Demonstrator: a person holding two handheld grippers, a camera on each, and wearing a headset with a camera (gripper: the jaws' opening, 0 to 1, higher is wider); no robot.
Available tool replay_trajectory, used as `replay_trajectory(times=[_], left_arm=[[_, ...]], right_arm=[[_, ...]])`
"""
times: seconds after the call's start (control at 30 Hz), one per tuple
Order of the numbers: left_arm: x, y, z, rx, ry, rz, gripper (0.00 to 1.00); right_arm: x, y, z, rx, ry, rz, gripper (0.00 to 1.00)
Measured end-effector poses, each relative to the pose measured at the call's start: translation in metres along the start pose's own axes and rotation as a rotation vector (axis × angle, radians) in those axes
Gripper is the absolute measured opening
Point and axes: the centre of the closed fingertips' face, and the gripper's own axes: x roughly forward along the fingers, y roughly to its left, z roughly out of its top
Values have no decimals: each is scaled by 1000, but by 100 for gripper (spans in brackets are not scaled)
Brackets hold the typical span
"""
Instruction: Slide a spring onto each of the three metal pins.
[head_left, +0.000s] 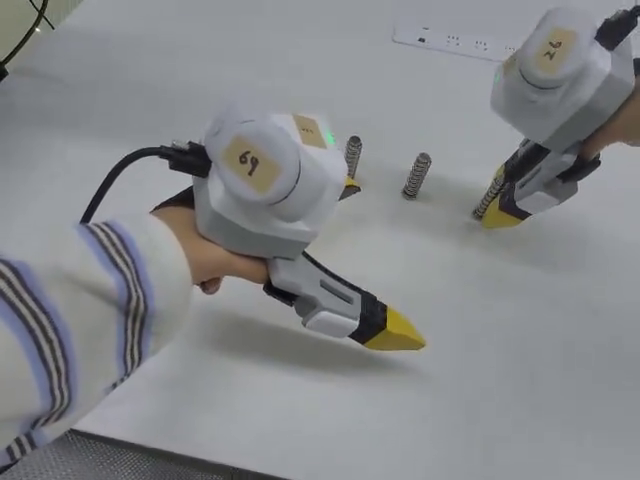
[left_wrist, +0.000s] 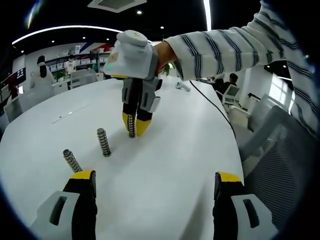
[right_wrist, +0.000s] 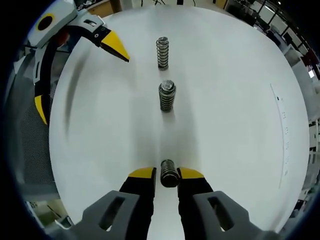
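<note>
Three coil springs stand upright in a row on the white table (head_left: 300, 80). Two stand free: one spring (head_left: 353, 157) (left_wrist: 71, 160) (right_wrist: 162, 52) and the middle spring (head_left: 417, 175) (left_wrist: 103, 141) (right_wrist: 167, 96), which shows a shiny pin top. My right gripper (head_left: 497, 215) (right_wrist: 169, 173) (left_wrist: 134, 127) points down at the table, shut on the third spring (head_left: 488, 200) (right_wrist: 169, 175) (left_wrist: 131, 125). My left gripper (head_left: 380, 262) (left_wrist: 155, 176) lies low over the table, open wide and holding nothing, beside the row's other end.
A white power strip (head_left: 455, 40) lies at the table's far edge. A black cable (head_left: 120, 175) trails from the left gripper. The near table edge (head_left: 150, 445) runs at the bottom left. Chairs (left_wrist: 280, 135) stand beside the table.
</note>
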Motion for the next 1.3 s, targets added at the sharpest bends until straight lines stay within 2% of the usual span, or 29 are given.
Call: replay_trajectory(times=[0.2,0.43,0.63,0.7,0.73,0.97,1.13,1.3], left_arm=[[-2,2,-5,0,25,-3,98],[-6,5,-8,-21,24,8,97],[-10,10,-7,-36,21,22,97],[-11,13,-10,-41,37,38,98],[-12,15,-15,-59,62,46,97],[-20,20,-13,-83,40,49,98],[-26,29,-13,-107,37,68,98],[-34,36,-11,-136,40,100,98]], right_arm=[[-4,0,1,-20,1,-5,18],[-14,-2,3,-18,-12,-23,21],[-29,-4,7,1,-28,-57,23],[-34,-3,5,2,-25,-68,24],[-37,-3,5,5,-27,-74,25],[-53,3,2,32,-48,-89,26],[-65,6,0,80,-86,-95,29],[-82,3,2,137,-143,-140,31]])
